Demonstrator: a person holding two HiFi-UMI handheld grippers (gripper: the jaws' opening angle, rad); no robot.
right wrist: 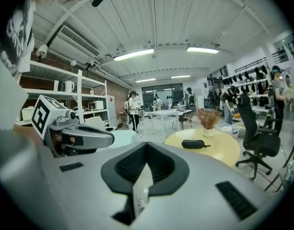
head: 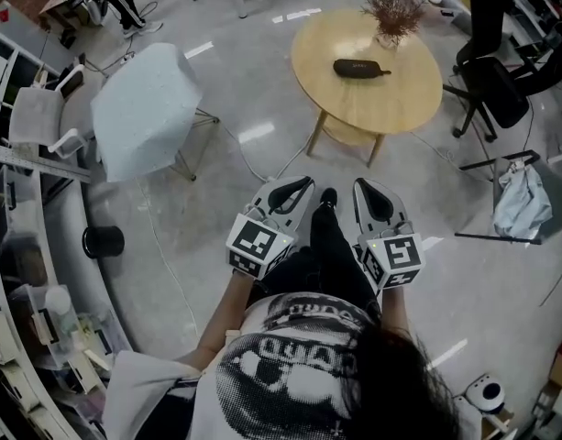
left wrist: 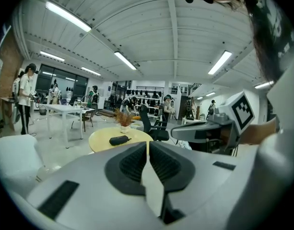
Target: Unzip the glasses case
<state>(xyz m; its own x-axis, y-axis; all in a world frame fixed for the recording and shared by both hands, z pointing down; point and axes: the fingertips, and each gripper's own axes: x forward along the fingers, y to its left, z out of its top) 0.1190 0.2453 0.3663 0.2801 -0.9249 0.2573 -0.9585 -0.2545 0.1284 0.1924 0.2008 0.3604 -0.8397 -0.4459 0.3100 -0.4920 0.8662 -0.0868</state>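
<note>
While both tools are held close in front of the person's body, the left gripper (head: pixel 302 184) and the right gripper (head: pixel 363 184) point forward side by side over bare floor. Each has its jaws pressed together with nothing between them, as each gripper view shows. Beyond them, well apart and across a stretch of floor, stands a round wooden table (head: pixel 395 104). The glasses case (head: pixel 358 68) lies on it, closed, near the far side and just in front of a vase of dried sprigs (head: pixel 392 9). In the head view the case sits almost straight ahead of the right gripper and off to the right of the left one, so the right hand looks to have the shorter line to it. Its long axis runs across the line of approach, with a small tab, probably the zip pull, sticking out of its right end (right wrist: pixel 207 146). I judge that end suits the right gripper, leaving the left to steady the body of the case.
</note>
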